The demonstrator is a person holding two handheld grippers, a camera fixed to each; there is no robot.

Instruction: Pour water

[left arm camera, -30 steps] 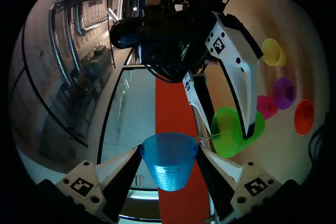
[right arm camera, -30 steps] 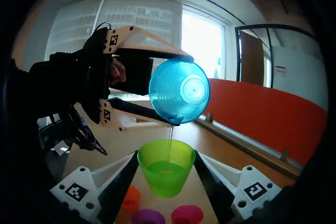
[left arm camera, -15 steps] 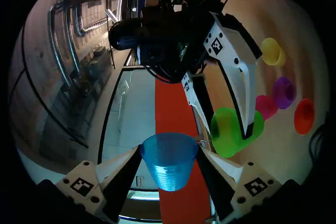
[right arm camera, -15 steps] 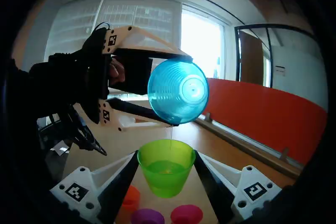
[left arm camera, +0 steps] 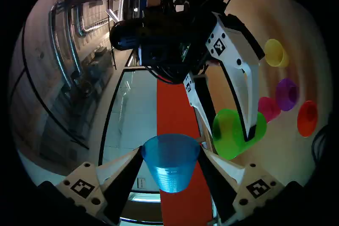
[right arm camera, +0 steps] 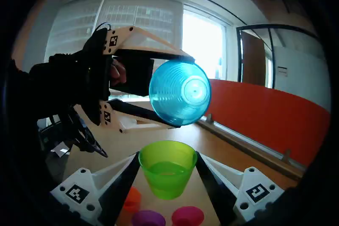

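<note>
Left gripper clamps the blue cup, tipped over the green cup that the right gripper grasps.

Both pairs of fingers press on the sides of their cups. In the right gripper view the blue cup lies nearly on its side with its base facing the camera. Its lower rim is just above the green cup's mouth and apart from it. The green cup is upright, held above the wooden worktop, and partly filled with water. A dark-gloved hand holds the left gripper. Orange, purple and pink cups sit on the worktop below the green cup. In the left gripper view a yellow cup stands near them.
</note>
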